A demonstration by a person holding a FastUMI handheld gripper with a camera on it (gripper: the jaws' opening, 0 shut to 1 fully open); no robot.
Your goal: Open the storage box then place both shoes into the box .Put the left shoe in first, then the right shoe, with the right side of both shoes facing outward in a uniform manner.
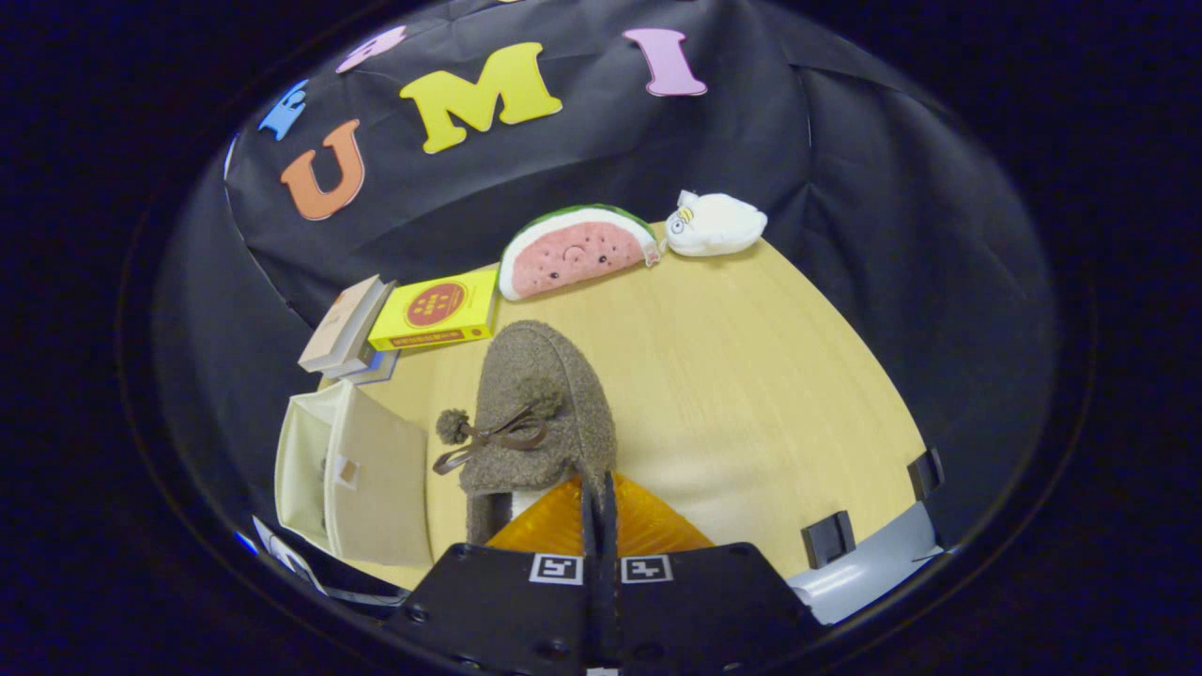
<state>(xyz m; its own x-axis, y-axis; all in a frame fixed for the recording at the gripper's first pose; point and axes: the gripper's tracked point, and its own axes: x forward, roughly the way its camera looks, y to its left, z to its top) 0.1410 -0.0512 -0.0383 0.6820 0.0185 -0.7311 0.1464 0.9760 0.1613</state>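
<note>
The gripper has its fingers nearly closed, pinching the heel rim of the shoe at lower centre. The shoe's long axis runs straight ahead, toe toward the plush watermelon. The open box lies left of the shoe, close by. The wooden table is bare to the right.

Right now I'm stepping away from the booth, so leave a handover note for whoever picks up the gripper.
Gripper: jaws closed on the heel edge of the brown fuzzy shoe, which points away over the wooden table.
Storage box: beside the shoe, already open, no shoe visible inside.
Done: box opened, one shoe gripped.
Left: place this shoe in the box, then the other, right sides facing out.
</note>
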